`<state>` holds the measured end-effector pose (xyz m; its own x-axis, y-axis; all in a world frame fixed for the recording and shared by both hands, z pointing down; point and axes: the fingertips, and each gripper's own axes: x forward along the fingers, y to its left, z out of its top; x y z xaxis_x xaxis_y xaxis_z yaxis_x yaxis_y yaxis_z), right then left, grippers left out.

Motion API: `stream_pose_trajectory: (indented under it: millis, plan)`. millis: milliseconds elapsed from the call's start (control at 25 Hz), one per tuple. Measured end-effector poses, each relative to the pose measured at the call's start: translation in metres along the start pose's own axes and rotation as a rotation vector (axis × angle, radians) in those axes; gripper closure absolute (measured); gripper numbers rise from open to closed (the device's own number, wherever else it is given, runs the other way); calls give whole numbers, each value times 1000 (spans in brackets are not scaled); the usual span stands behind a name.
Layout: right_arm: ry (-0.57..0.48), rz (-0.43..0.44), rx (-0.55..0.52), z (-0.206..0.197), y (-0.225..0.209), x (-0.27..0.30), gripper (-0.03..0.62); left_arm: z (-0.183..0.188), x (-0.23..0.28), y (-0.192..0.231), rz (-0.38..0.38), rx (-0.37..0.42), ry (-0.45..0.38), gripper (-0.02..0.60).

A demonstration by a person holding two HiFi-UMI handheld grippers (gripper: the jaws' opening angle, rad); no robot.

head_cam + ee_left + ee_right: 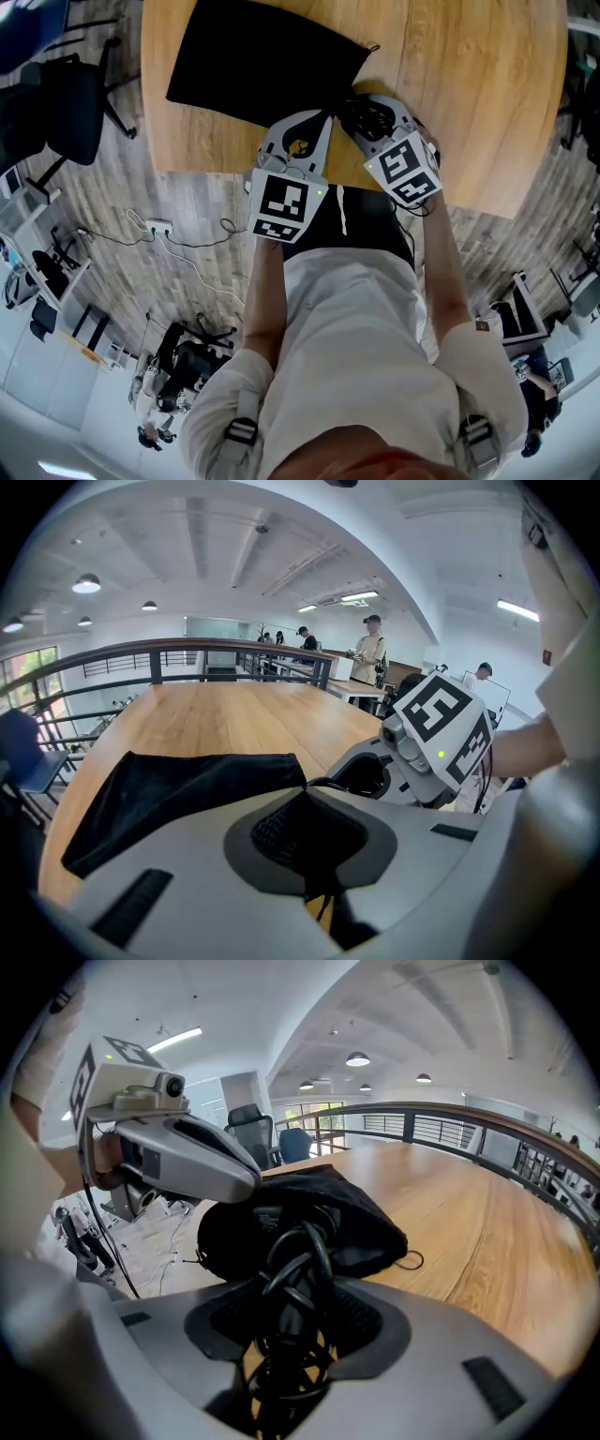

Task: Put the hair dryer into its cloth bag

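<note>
The black cloth bag [253, 61] lies flat on the wooden tabletop [469, 84], with its drawstring loop [412, 1260] trailing off the edge that faces away from the person. The left claw [302, 127] sits at the bag's near edge. Its jaws are drawn together and pinch a fold of the black fabric right at their tips. Just to the right of that same near edge is the right claw [367, 111]. Its jaws are closed around the looped black cord [314, 1251] of the hair dryer [267, 1218] and stand fairly wide because the bundle is thick. The dryer's dark body, with a printed label on it, lies just beyond those jaws, up against the bag. I cannot tell whether any of it is inside the opening. The two claws are close beside each other at the bag's near corner, both angled down towards it. Beyond the bag's far edge the tabletop runs on towards a railing [187, 653], and a few people [370, 649] stand beyond that.
</note>
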<state>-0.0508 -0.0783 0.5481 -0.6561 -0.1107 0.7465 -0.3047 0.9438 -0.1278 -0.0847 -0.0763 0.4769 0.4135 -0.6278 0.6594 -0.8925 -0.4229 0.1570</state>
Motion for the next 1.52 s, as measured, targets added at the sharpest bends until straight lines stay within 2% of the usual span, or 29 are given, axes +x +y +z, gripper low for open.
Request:
stream_pose_trajectory:
  millis: [720, 1400, 1520]
  plan:
    - [0, 18, -100, 19, 2, 24, 382, -7, 3, -10, -48, -28, -6, 558]
    - [-17, -16, -105, 16, 2, 37, 374, -25, 10, -12, -78, -46, 25, 558]
    - [-5, -23, -114, 13, 2, 37, 345, -24, 9, -12, -80, -42, 22, 558]
